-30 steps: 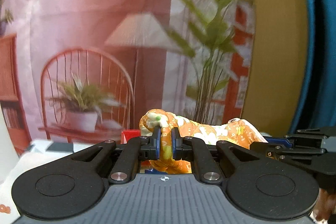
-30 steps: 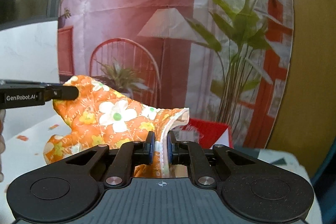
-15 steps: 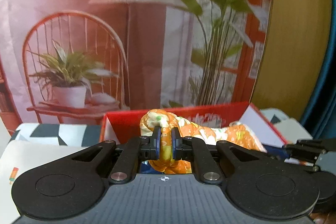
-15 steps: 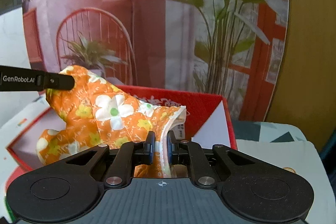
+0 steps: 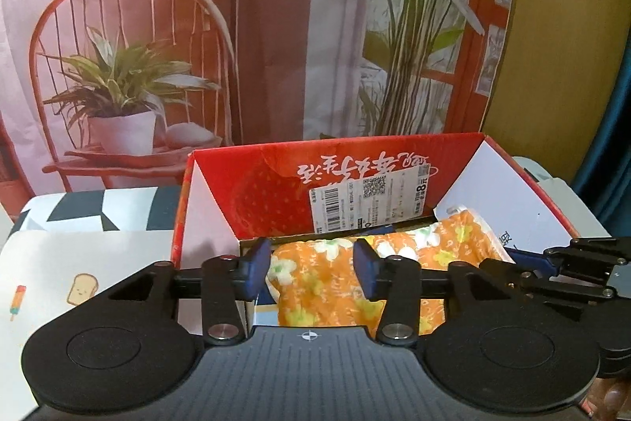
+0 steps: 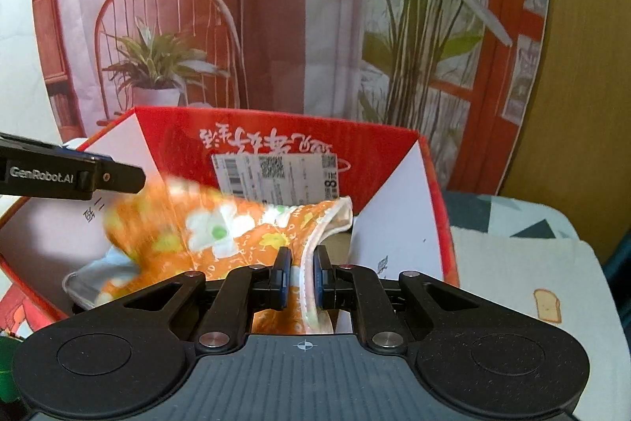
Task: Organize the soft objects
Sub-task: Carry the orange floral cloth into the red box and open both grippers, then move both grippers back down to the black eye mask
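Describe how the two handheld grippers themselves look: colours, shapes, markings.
Both are matte black. The left gripper and right gripper each have a ribbed grey-black body with a small crosshair mark, two round discs, silver screws on angled link arms, and dark blue finger pads. White "GenRobot.AI" lettering marks the left gripper's side.

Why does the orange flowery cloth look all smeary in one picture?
In the right wrist view the left end of the orange cloth is motion-blurred, near the left tongs; the red box stays sharp. In the left wrist view the cloth looks crisp.
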Motion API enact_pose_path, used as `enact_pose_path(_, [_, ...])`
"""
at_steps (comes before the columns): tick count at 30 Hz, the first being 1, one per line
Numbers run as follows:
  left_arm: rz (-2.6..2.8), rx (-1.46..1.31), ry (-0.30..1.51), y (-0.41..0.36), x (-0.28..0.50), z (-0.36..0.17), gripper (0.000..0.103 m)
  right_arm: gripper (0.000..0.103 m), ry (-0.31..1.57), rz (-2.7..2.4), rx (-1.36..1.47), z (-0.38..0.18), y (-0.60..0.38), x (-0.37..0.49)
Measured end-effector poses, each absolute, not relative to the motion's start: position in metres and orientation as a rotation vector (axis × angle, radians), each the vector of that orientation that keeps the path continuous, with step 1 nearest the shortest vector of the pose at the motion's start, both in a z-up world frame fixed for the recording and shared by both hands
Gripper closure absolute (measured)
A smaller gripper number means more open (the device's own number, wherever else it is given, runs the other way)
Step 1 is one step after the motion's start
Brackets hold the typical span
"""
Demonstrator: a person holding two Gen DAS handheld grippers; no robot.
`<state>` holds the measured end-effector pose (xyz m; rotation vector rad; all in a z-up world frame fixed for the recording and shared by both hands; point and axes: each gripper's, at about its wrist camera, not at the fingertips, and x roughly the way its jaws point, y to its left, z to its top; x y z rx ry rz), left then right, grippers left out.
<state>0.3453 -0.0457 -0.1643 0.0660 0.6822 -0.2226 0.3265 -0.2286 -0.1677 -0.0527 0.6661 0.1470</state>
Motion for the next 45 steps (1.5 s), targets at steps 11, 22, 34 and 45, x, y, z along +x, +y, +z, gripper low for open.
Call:
enact_pose_path(11, [-0.251, 0.07, 0.655, -0.042, 0.321, -0.157, 0.053, 0.084, 0.729, 0.107, -0.021, -0.172, -0.229, 0.324])
enact_pose_path(22, [-0.259, 0.041, 0.607, -0.024, 0.272, -0.141, 0.051, 0.069, 0.584, 0.13, 0.051, -0.138, -0.235, 0.276])
enact_pose_path(34, [-0.232, 0.037, 0.531, -0.001, 0.197, -0.128, 0.001, 0.0, 0.461, 0.114, -0.009, -0.116, -0.218, 0.199])
enact_pose_path(45, [-0.209, 0.046, 0.566, 0.016, 0.144, -0.146, 0.0, 0.0, 0.463, 0.151, 0.065, -0.13, -0.212, 0.139])
